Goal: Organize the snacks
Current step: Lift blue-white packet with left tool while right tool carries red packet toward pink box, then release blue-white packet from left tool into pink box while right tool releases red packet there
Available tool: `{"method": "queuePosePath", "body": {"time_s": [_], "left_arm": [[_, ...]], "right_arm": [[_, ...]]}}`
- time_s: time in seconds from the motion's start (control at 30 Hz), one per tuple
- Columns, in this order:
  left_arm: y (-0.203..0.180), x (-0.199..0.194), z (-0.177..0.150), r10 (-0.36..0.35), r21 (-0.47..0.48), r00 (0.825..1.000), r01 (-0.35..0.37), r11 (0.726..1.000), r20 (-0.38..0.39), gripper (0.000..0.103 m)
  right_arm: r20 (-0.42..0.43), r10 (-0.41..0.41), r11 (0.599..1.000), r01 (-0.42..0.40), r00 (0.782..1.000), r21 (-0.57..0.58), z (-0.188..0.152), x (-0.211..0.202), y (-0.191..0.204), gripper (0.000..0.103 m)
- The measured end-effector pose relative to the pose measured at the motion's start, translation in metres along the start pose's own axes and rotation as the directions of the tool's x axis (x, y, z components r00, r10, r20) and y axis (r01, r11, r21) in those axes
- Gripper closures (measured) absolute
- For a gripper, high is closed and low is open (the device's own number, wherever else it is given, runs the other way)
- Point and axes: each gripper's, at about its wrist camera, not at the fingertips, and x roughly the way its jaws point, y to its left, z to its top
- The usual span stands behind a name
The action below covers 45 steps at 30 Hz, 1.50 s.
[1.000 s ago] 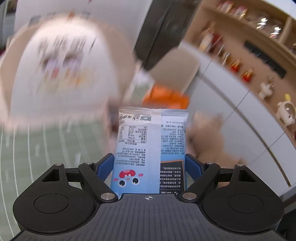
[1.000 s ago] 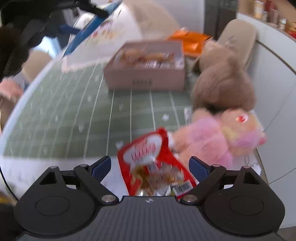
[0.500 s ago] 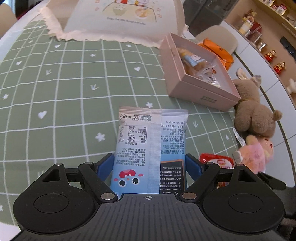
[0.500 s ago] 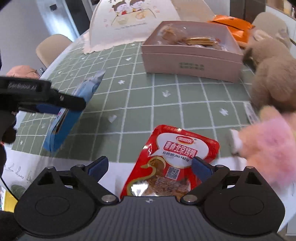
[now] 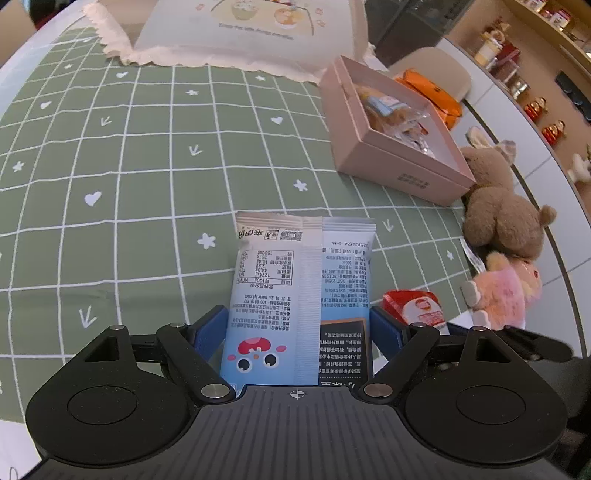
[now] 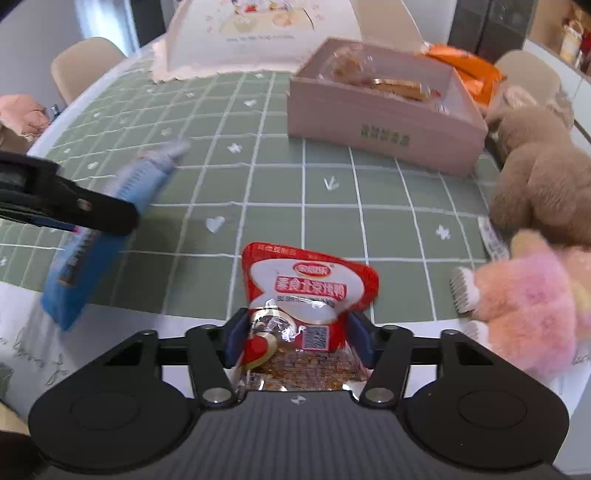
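green-checked tabletop [image 5: 147,166] carrying pink box [image 5: 399,166] | left tool [image 5: 297,332] gripping blue packet [image 5: 295,288] by its lower sides | right tool [image 6: 297,341] pinching red pouch [image 6: 310,291] low | both seeming light, crinkly, slippery; edge grips looking safest

1. We see a wide bare stretch of green checked tablecloth [image 5: 140,166] across the left and centre of the left wrist view.
2. At upper right the open pink box [image 5: 391,147] blocks the way, its walls raised, wrapped snacks inside.
3. A brown plush toy [image 6: 543,177] touches the box's right end; a pink plush toy [image 6: 532,306] sits just below it, closing the right edge.
4. A large white bag [image 6: 266,33] walls off the top of the frame.
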Motion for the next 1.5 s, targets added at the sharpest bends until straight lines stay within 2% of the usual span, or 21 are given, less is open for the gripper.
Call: {"method": "queuePosePath", "body": {"time_s": [0.07,0.1,0.13,0.17,0.2,0.27,0.37,0.43,0.47,0.5,0.53,0.57,0.77,0.83,0.9,0.97,1.03,1.1,1.13,1.3,1.5], "left_arm": [[-0.003,0.0,0.0,-0.006,0.01,1.0,0.006,1.0,-0.001,0.016],[-0.006,-0.001,0.001,-0.01,0.017,1.0,0.01,1.0,0.0,0.016],[-0.01,-0.003,0.003,-0.019,0.025,1.0,0.019,1.0,0.006,0.016],[-0.016,-0.006,0.007,-0.037,0.042,0.999,0.037,0.998,0.019,0.016],[-0.022,-0.011,0.013,-0.054,0.061,0.998,0.051,0.997,0.038,0.016],[-0.035,-0.02,0.027,-0.079,0.097,0.993,0.071,0.993,0.083,0.016],[-0.051,-0.029,0.048,-0.109,0.137,0.986,0.091,0.986,0.128,0.016],[-0.057,-0.031,0.052,-0.107,0.153,0.984,0.085,0.985,0.145,0.016],[-0.057,-0.031,0.05,-0.105,0.155,0.984,0.082,0.985,0.147,0.016],[-0.056,-0.029,0.048,-0.101,0.153,0.985,0.079,0.985,0.141,0.016],[-0.053,-0.027,0.044,-0.093,0.147,0.987,0.074,0.986,0.13,0.016],[-0.05,-0.023,0.041,-0.082,0.137,0.99,0.066,0.988,0.115,0.016],[-0.027,0.001,0.007,0.046,0.082,0.999,-0.047,0.996,0.01,0.016],[-0.023,0.004,-0.001,0.057,0.079,0.998,-0.056,0.995,-0.011,0.016],[-0.02,0.004,-0.006,0.053,0.07,0.998,-0.051,0.996,-0.024,0.016],[-0.017,0.001,-0.009,0.056,0.062,0.998,-0.054,0.997,-0.02,0.016],[-0.016,-0.003,-0.01,0.056,0.059,0.998,-0.056,0.997,-0.013,0.016],[-0.014,-0.007,-0.01,0.06,0.058,0.998,-0.059,0.997,-0.006,0.016],[-0.014,-0.008,-0.011,0.061,0.058,0.998,-0.061,0.996,-0.003,0.016],[-0.02,-0.011,-0.009,0.057,0.076,0.998,-0.058,0.995,0.009,0.016],[-0.039,-0.014,0.002,0.017,0.113,0.999,-0.021,0.993,0.039,0.016]], "right_arm": [[0.022,0.009,0.999,-0.01,1.0,0.032,0.003,-0.016,-0.005,0.059],[0.042,0.017,0.998,-0.019,0.999,0.052,0.005,-0.027,-0.01,0.065],[0.062,0.033,0.997,-0.037,0.998,0.067,0.007,-0.038,-0.014,0.074],[0.086,0.043,0.995,-0.05,0.995,0.082,0.011,-0.051,-0.018,0.096],[0.109,0.039,0.994,-0.05,0.993,0.093,0.016,-0.06,-0.023,0.101],[0.152,0.022,0.994,-0.038,0.988,0.101,0.021,-0.075,-0.033,0.101],[0.166,-0.007,0.989,-0.017,0.986,0.146,0.02,-0.08,-0.05,0.099],[0.123,-0.005,0.983,-0.018,0.992,0.183,0.011,-0.073,-0.059,0.086],[0.098,0.004,0.978,-0.025,0.995,0.209,0.006,-0.067,-0.063,0.062],[0.084,0.012,0.972,-0.032,0.996,0.233,-0.001,-0.062,-0.065,0.03],[0.081,0.012,0.968,-0.032,0.997,0.248,-0.006,-0.057,-0.064,0.022],[0.077,0.009,0.967,-0.028,0.997,0.255,-0.012,-0.051,-0.063,0.02],[-0.016,-0.014,0.972,0.017,1.0,0.235,-0.015,-0.001,-0.042,0.02],[-0.04,-0.035,0.97,0.043,0.999,0.24,-0.011,0.015,-0.04,0.02],[-0.051,-0.066,0.971,0.076,0.997,0.226,-0.006,0.027,-0.037,0.007],[-0.056,-0.096,0.98,0.104,0.994,0.172,-0.003,0.034,-0.03,0.008],[-0.044,-0.071,0.992,0.075,0.997,0.1,-0.003,0.032,-0.025,0.019],[-0.059,-0.033,0.998,0.036,0.998,0.049,-0.003,0.026,-0.023,0.037],[-0.072,-0.012,0.999,0.015,0.997,0.039,-0.002,0.024,-0.024,0.04],[-0.042,-0.002,0.998,0.004,0.999,0.062,0.002,0.001,-0.036,0.044],[0.108,0.044,0.982,-0.062,0.993,0.177,0.021,-0.056,-0.065,0.044]]}}
